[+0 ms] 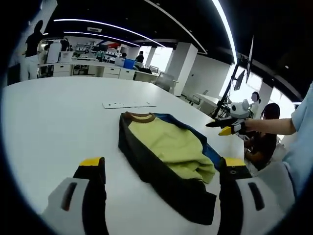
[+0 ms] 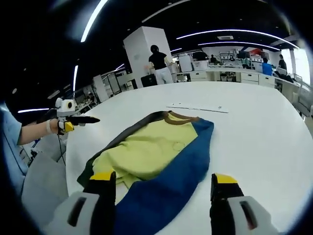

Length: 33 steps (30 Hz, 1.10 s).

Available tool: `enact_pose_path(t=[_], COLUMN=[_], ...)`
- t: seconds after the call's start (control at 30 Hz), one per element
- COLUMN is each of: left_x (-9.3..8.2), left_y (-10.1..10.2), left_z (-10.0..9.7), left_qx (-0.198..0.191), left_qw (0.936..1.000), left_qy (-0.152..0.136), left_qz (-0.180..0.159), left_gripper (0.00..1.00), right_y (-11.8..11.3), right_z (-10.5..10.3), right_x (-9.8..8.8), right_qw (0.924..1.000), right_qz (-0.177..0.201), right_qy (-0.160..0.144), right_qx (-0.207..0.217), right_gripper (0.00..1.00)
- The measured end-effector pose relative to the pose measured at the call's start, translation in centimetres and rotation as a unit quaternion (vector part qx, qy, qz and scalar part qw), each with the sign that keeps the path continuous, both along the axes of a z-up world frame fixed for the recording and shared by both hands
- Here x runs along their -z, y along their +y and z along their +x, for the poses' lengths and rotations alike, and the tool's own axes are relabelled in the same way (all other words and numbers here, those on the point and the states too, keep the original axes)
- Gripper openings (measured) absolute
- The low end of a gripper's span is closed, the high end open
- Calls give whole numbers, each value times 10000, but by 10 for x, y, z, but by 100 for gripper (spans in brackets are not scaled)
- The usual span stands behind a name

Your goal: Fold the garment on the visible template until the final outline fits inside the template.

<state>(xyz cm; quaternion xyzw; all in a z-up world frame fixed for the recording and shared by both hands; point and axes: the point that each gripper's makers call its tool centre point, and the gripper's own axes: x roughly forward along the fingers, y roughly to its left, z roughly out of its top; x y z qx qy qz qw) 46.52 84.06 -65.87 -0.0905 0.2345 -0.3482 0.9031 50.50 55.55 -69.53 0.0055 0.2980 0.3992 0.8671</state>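
- The left gripper view looks low across the round white table (image 1: 58, 112), the folded yellow, black and blue garment (image 1: 168, 152) near ahead.
- The right gripper view faces that garment (image 2: 156, 156) from its opposite side, equally near.

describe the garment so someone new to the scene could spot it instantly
On the big white table, just ahead of the open left gripper and right gripper, lies the partly folded garment. Its yellow middle, black and blue side panels and brown collar distinguish it from the flat white strip beyond.
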Motion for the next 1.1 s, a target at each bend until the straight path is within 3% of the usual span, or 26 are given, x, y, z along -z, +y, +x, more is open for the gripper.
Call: enact_pose_path(t=[0.3, 0.5, 0.87, 1.1], left_x=[6, 12, 17, 19], left_y=[6, 7, 2, 2], left_z=[-17, -30, -43, -46], left_qx=[-81, -100, -175, -233], left_qw=[9999, 9999, 9995, 9992], left_qy=[-66, 0, 51, 83], left_qz=[39, -93, -243, -324], left_gripper=[87, 83, 78, 74], right_y=[-14, -23, -16, -14], right_z=[-29, -58, -97, -121], right_x=[4, 18, 37, 51], right_qw=[9997, 9995, 9978, 9962], right_qz=[115, -155, -353, -415], right_qy=[198, 267, 554, 749], right_qx=[119, 42, -77, -160], right_gripper=[73, 65, 56, 43])
